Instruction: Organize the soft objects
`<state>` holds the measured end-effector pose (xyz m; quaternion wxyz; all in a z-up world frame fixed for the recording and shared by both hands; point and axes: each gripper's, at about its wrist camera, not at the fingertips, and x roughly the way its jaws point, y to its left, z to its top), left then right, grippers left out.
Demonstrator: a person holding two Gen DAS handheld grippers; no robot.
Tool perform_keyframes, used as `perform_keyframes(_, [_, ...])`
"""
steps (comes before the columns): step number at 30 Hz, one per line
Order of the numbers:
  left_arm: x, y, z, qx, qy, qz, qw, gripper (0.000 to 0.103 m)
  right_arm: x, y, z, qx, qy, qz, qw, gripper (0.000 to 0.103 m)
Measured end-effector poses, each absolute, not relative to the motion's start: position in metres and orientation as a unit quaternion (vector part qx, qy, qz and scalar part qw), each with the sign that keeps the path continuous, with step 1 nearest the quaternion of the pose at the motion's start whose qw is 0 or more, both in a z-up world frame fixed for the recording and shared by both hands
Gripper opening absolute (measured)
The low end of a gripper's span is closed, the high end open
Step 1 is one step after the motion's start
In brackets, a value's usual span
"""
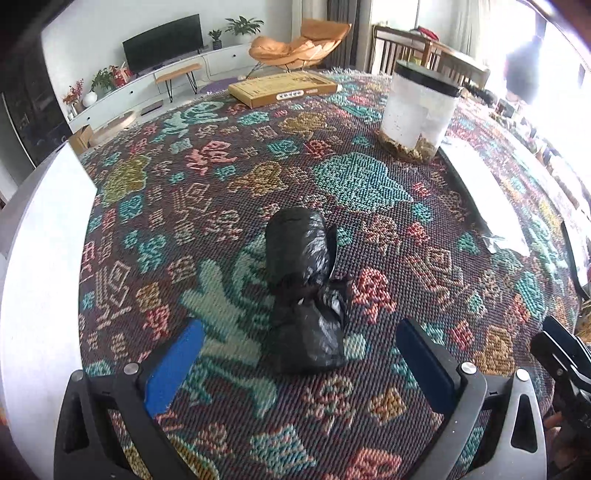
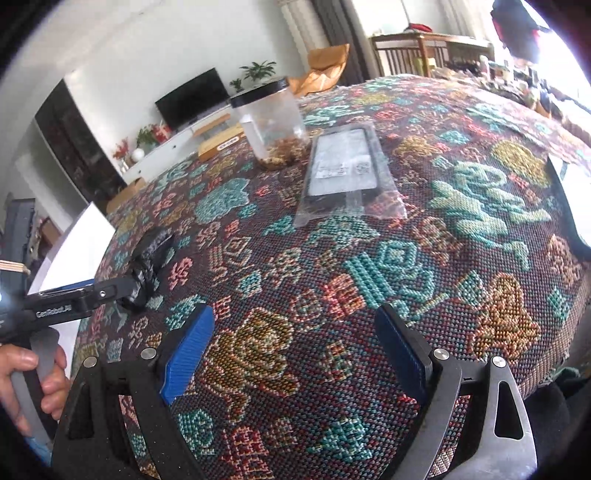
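Where woven cloth (image 1: 369, 184) spreads, a crinkly black bag (image 1: 306, 295) lies rolled.

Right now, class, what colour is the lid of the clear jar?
Black. The jar lid shows best in the right wrist view.

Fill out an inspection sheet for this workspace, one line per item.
Surface: patterned woven cloth covers the table.
Job's things: black plastic bag, bunched, lying ahead of the left gripper.
Clutter: lidded clear jar; bagged flat package; yellow flat box.
Grippers: left open, empty; right gripper open, empty, over bare cloth.
Cables: nothing seen.
Surroundings: TV, orange chair, potted plants.
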<state>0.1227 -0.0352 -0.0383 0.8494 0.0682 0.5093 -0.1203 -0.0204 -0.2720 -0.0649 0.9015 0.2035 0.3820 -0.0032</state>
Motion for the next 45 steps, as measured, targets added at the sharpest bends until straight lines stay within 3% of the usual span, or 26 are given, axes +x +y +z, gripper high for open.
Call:
perform_keyframes(3, [0.148,-0.045,-0.056,0.072,0.535,-0.103,0.836,0.095,-0.006,-0.292,-0.057,0.213,0.393,-0.014,0.895,0.09])
perform_keyframes(5, [0.155,-0.045,-0.063,0.064,0.546,-0.105,0.829,0.072,0.019,-0.303,-0.042,0.175,0.396,-0.018,0.901,0.09])
perform_keyframes(6, [0.154,-0.047,-0.063,0.063,0.543,-0.106,0.831,0.071,0.035,-0.309,-0.034,0.16,0.398,-0.021,0.903,0.09])
perform_keyframes(8, [0.154,-0.047,-0.062,0.063,0.538,-0.106,0.834,0.046,0.077,-0.322,-0.023,0.15,0.419,-0.018,0.895,0.091])
perform_keyframes(10, [0.154,-0.045,-0.061,0.056,0.539,-0.106,0.834,0.039,0.127,-0.333,-0.025,0.157,0.465,-0.009,0.871,0.091])
perform_keyframes(18, [0.14,-0.033,-0.061,0.036,0.535,-0.105,0.837,0.038,0.219,-0.331,-0.071,0.132,0.572,-0.036,0.809,0.091])
perform_keyframes(22, [0.141,-0.035,-0.062,0.035,0.532,-0.1,0.84,0.038,0.224,-0.303,-0.078,0.035,0.573,-0.055,0.817,0.093])
perform_keyframes(25, [0.138,-0.037,-0.063,0.039,0.529,-0.097,0.842,0.038,0.223,-0.305,-0.077,0.04,0.567,-0.04,0.822,0.093])
perform_keyframes(26, [0.137,-0.036,-0.063,0.035,0.529,-0.097,0.842,0.038,0.222,-0.308,-0.075,0.042,0.571,-0.039,0.819,0.091])
perform_keyframes(28, [0.133,-0.032,-0.061,0.021,0.535,-0.099,0.839,0.038,0.219,-0.313,-0.072,0.038,0.58,-0.042,0.813,0.079])
perform_keyframes(32, [0.119,-0.019,-0.052,-0.021,0.541,-0.117,0.833,0.037,0.187,-0.333,-0.058,0.075,0.581,-0.014,0.81,0.078])
perform_keyframes(39, [0.066,0.003,-0.037,-0.158,0.523,-0.162,0.822,0.038,0.083,-0.351,-0.021,0.264,0.535,0.121,0.794,0.078])
perform_keyframes(45, [0.039,0.045,0.024,-0.202,0.467,-0.168,0.844,0.038,0.071,-0.242,0.041,0.262,0.517,0.246,0.777,0.079])
